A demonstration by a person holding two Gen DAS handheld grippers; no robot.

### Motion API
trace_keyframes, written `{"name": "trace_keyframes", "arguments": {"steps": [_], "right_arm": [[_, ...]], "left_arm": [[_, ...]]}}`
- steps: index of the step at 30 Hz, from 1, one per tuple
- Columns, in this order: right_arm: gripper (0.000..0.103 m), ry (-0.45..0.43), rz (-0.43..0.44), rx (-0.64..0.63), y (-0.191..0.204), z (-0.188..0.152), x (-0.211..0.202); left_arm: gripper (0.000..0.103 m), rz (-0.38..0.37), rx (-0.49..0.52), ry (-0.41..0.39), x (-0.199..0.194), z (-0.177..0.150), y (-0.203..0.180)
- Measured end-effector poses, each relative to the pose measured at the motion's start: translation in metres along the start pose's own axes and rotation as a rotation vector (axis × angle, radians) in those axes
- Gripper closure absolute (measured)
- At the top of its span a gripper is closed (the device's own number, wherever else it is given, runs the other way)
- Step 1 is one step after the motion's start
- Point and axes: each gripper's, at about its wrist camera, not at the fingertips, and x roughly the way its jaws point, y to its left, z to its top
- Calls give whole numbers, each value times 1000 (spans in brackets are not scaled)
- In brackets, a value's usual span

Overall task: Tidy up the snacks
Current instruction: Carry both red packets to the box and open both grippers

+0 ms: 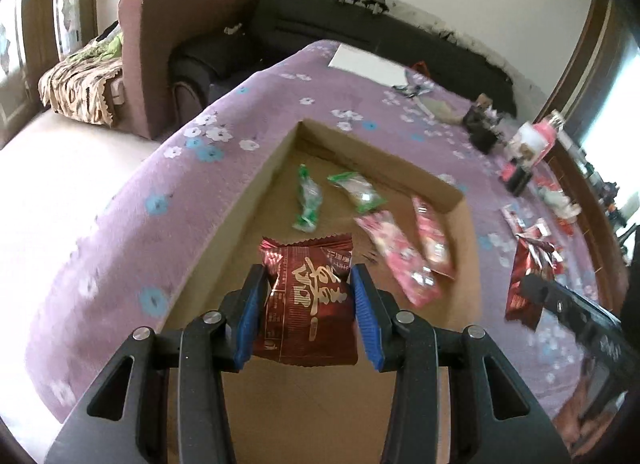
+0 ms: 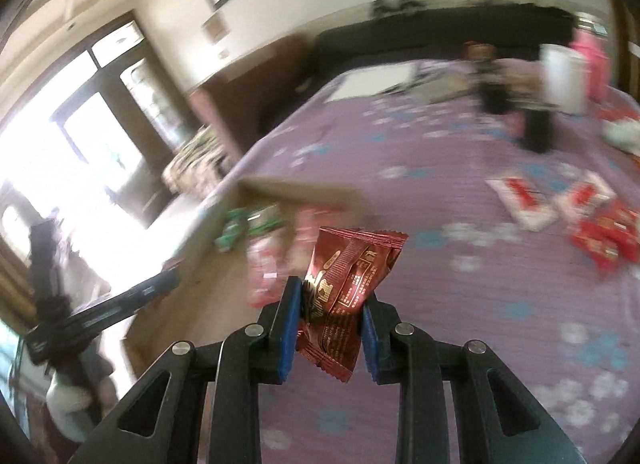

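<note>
purple flowered cloth (image 1: 132, 232) covers the table, with a shallow cardboard box (image 1: 276, 160) sitting on it and a dark sofa behind. inside the box lie two green packets (image 1: 308, 200) and two pink packets (image 1: 404, 260); more red and white packets (image 2: 560, 208) are scattered on the cloth well apart from the box.

the left gripper (image 1: 308, 304) is clamped on a dark red foil packet (image 1: 310, 300), held over the near part of the box, the blue pads pressing its sides so the foil bows slightly. the right gripper (image 2: 330, 324) is squeezed on a second red packet (image 2: 350, 280), crumpled between its pads, above the cloth just beside the box.

these packets look light, thin and crinkly, likely slippery on the foil face and easy to crush. gripping across the flat middle or a crimped end seam seems safest, with light pressure.
</note>
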Motion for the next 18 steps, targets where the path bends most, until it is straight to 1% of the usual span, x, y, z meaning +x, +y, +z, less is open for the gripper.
{"name": "trace_keyframes", "arguments": {"steps": [2,6,9,14,15,16,17,18], "right_arm": [[76,40,19,-40,25,2,20],[76,103,27,-101,60,1,54],[76,139,34,-120,73,0,74],[76,179,32,-140,85,-1,101],[76,181,32,-140,86,0,103],[75,183,32,-140,86,0,104],[75,182,32,-142,87,0,106],[72,176,32,-143,87,0,107]], "left_arm": [[62,15,4,23,11,7,4],[62,31,18,54,28,15,8],[61,27,26,65,32,17,6],[60,4,3,73,30,19,12],[59,0,-3,75,30,20,14],[55,-9,-15,78,29,20,17],[52,-17,-26,79,28,20,19],[51,-27,-38,75,25,20,21]]}}
